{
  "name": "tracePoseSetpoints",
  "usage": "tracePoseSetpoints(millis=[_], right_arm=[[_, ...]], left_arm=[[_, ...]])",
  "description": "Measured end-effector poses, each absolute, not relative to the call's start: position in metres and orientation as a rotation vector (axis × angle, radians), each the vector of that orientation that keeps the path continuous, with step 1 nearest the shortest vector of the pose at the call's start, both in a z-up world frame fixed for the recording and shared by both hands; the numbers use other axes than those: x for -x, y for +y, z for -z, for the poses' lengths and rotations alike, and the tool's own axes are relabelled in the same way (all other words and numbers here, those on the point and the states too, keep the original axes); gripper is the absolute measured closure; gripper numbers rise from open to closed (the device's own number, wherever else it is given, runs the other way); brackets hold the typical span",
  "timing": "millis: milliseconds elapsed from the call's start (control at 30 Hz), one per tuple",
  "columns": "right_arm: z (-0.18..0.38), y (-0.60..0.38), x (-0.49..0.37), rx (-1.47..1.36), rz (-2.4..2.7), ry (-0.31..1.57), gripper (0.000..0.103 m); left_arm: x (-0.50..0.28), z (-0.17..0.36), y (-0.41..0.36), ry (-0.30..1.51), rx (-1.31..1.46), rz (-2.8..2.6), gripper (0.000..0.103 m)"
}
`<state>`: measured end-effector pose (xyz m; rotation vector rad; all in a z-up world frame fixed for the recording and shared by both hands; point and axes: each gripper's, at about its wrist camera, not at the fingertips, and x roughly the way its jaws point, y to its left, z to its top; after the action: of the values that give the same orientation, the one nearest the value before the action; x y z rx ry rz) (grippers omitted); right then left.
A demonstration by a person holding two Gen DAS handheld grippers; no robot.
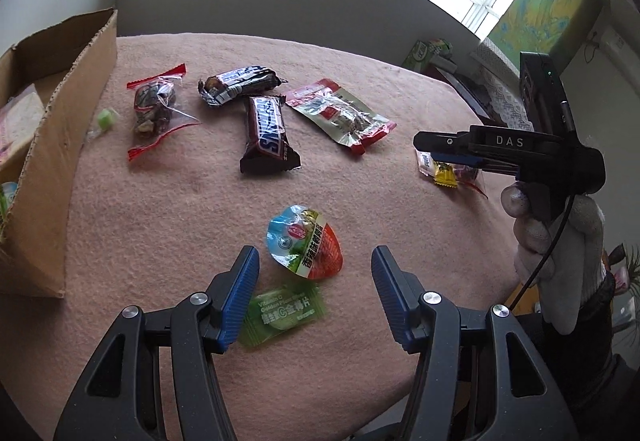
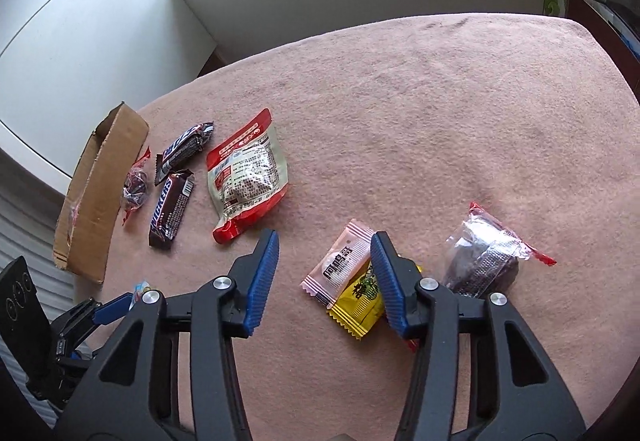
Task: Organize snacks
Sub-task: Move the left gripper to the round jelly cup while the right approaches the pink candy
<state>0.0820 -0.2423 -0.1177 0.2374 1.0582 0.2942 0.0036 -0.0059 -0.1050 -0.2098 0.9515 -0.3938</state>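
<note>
The left gripper (image 1: 314,295) hangs with its jaws apart and nothing pressed between them; a foil-lidded jelly cup (image 1: 306,243) lies on the cloth in the gap, just clear of both blue pads, and a green vitamin sachet (image 1: 282,315) sits half under the left finger. The right gripper (image 2: 324,277) also stands parted and empty; its right finger overlaps a pink sweet packet (image 2: 338,267) and a yellow packet (image 2: 360,303), with a clear bag of dark snacks (image 2: 486,261) just beyond. Further out lie two Snickers bars (image 1: 266,131), a red-and-white pouch (image 1: 342,115) and a red-edged clear bag (image 1: 158,109); an open cardboard box (image 1: 56,145) stands at the left edge of the pink tablecloth (image 2: 440,121), whose far right half lies bare up to its rounded border.
</note>
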Motion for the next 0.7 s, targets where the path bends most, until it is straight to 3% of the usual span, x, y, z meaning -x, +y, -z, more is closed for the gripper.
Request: tracePoseSetpoints(millis=[400,700], right_arm=[[0.111,-0.229,-0.084,-0.201,-0.316,1.026,0.054],[0.117,-0.222,-0.084,-0.065,-0.268,1.032,0.061]], left_arm=[[-0.004,0.105,-0.021,0.933,0.149,0.384,0.045],[-0.008,0.110,-0.025,0.929,0.100,0.343,0.045]])
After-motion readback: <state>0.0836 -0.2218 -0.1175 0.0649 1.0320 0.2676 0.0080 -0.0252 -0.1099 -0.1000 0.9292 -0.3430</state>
